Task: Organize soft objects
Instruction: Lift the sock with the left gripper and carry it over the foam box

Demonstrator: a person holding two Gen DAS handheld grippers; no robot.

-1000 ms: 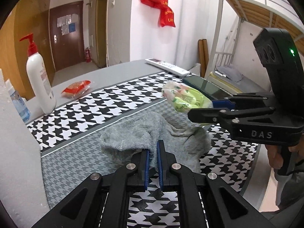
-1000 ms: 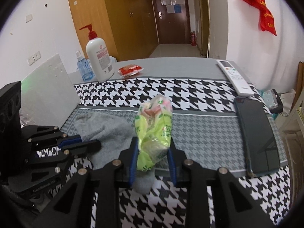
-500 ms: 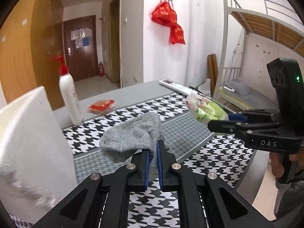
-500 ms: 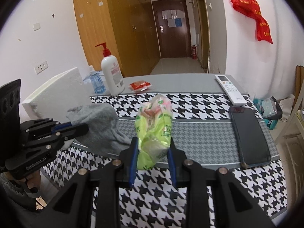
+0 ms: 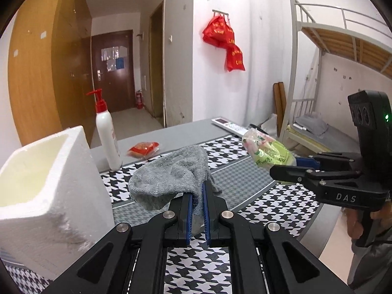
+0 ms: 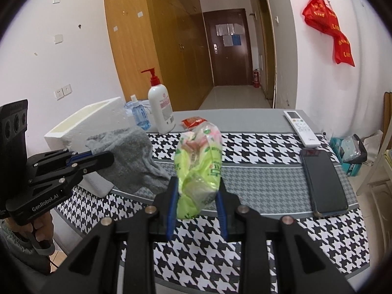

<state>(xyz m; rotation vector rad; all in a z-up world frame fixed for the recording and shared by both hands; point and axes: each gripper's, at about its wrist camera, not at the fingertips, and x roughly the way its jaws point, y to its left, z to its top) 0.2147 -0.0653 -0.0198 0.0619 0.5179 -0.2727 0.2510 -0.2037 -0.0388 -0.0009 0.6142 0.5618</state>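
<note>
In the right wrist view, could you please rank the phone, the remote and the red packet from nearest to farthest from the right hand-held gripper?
1. Phone: right side, on the cloth.
2. Remote: right, beyond the phone.
3. Red packet: far centre, beside the pump bottle.

The left claw (image 5: 197, 193) tilts downward, its 2 fingers pinched nearly together. The right claw (image 6: 196, 196) also tilts downward, fingers set partway apart, clamping. A hand (image 5: 362, 223) grips its handle.

grey sock (image 5: 171, 176) draped, aloft | green packet (image 6: 198, 171) upright, aloft
</note>
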